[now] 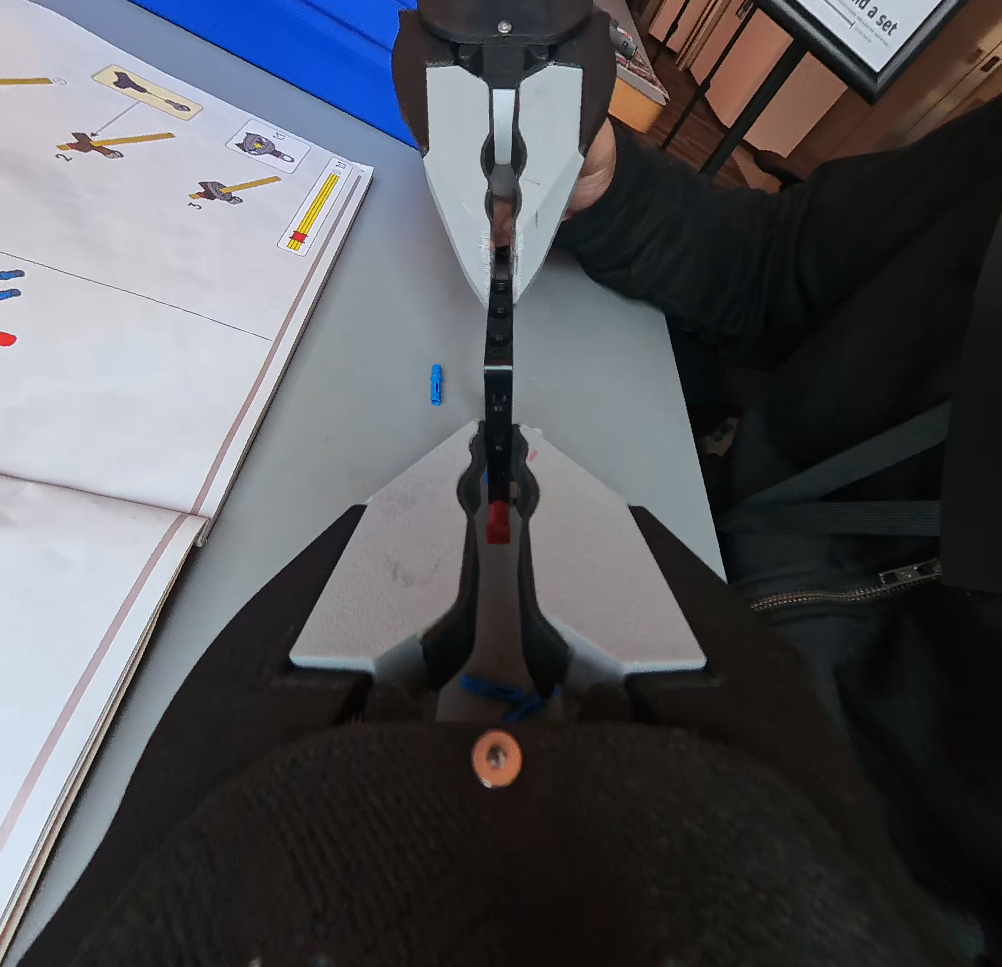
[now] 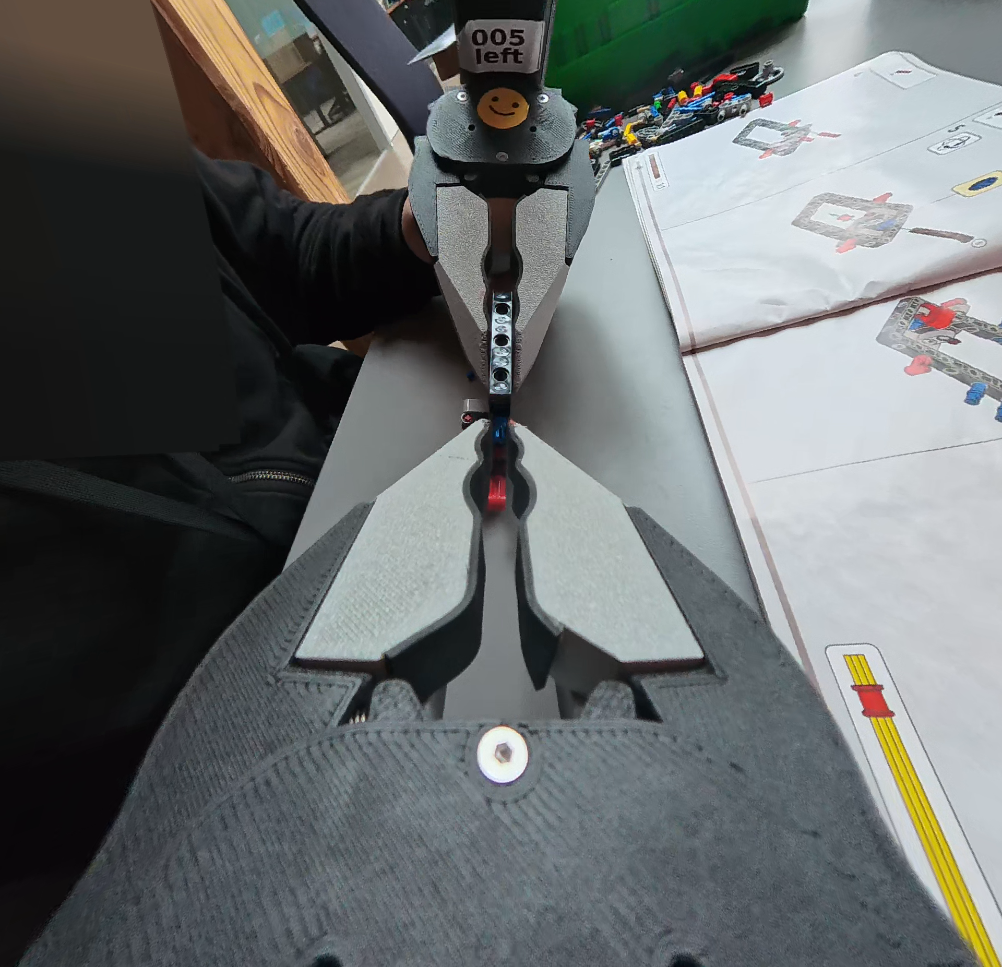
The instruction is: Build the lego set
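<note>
My left gripper (image 1: 498,431) and my right gripper (image 1: 501,285) meet tip to tip above the grey table (image 1: 585,355), near its edge. Both are shut on one lego assembly. In the left wrist view it is a dark beam (image 1: 499,344) spanning both sets of jaws, with a red piece (image 1: 499,523) between my left fingers. In the right wrist view the left gripper (image 2: 501,385) clamps a grey beam with holes (image 2: 501,339). The right gripper (image 2: 499,428) is shut on a blue pin (image 2: 499,434) with a red piece (image 2: 495,493) behind it. A small grey part (image 2: 470,410) sticks out sideways at the joint.
A loose blue pin (image 1: 435,384) lies on the table beside the beam. The open instruction booklet (image 1: 135,290) (image 2: 840,399) covers much of the table. A pile of loose lego pieces (image 2: 688,106) lies before a green bin (image 2: 678,24). A blue bin (image 1: 244,14) stands beyond the booklet. A person's black sleeve (image 1: 732,268) is close. Tip to tip, the grippers are about 5 centimeters apart.
</note>
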A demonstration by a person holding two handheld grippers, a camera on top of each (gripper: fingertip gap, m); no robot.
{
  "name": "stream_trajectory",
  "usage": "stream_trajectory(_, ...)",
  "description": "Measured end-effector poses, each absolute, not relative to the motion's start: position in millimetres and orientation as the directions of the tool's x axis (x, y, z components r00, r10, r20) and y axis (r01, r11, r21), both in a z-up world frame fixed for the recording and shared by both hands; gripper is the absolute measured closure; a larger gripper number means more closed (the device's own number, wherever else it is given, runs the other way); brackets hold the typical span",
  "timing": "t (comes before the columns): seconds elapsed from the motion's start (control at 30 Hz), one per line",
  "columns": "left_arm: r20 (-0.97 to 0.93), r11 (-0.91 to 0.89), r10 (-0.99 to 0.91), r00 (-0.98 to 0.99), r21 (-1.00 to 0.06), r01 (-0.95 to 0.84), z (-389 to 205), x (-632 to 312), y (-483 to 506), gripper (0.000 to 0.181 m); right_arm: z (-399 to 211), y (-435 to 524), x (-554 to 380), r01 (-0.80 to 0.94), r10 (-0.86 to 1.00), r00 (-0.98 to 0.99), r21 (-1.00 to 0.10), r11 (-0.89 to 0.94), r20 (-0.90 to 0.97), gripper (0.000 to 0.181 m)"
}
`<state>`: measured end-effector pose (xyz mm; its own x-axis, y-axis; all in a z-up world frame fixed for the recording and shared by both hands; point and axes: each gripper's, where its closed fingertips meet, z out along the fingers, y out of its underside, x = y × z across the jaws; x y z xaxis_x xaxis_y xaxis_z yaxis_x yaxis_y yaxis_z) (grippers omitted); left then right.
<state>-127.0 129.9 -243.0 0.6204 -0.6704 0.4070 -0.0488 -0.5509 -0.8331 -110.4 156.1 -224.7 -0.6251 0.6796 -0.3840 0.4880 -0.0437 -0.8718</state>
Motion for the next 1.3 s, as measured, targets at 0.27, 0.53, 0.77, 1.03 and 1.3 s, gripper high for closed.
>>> stream_trajectory(0.27,0.435,-0.570,-0.654,0.619,-0.822,-0.025,-243.7,-128.2,130.5,0.176,-226.4,157.3,-112.1,0.418,0.759,-0.617,-0.904,0.091,-0.209,0.181)
stream_trajectory(0.53,0.500,-0.607,-0.611,0.614,-0.793,0.042,-244.0,-134.8,133.9,0.176,-228.6,163.4,-120.1,0.269,0.814,-0.523,-0.858,0.438,0.251,0.181)
stream_trajectory(0.77,0.558,-0.639,-0.581,0.592,-0.764,0.092,-244.2,-136.6,135.1,0.175,-232.0,166.5,-123.2,0.282,0.831,-0.506,-0.865,0.414,0.233,0.181)
stream_trajectory(1.03,0.577,-0.651,-0.577,0.578,-0.752,0.101,-244.3,-135.5,133.9,0.175,-231.4,164.3,-120.7,0.368,0.813,-0.572,-0.919,0.141,-0.104,0.180)
stream_trajectory(1.3,0.563,-0.642,-0.591,0.577,-0.762,0.087,-243.6,-133.8,132.5,0.176,-231.2,161.7,-118.4,0.416,0.759,-0.603,-0.909,0.037,-0.245,0.180)
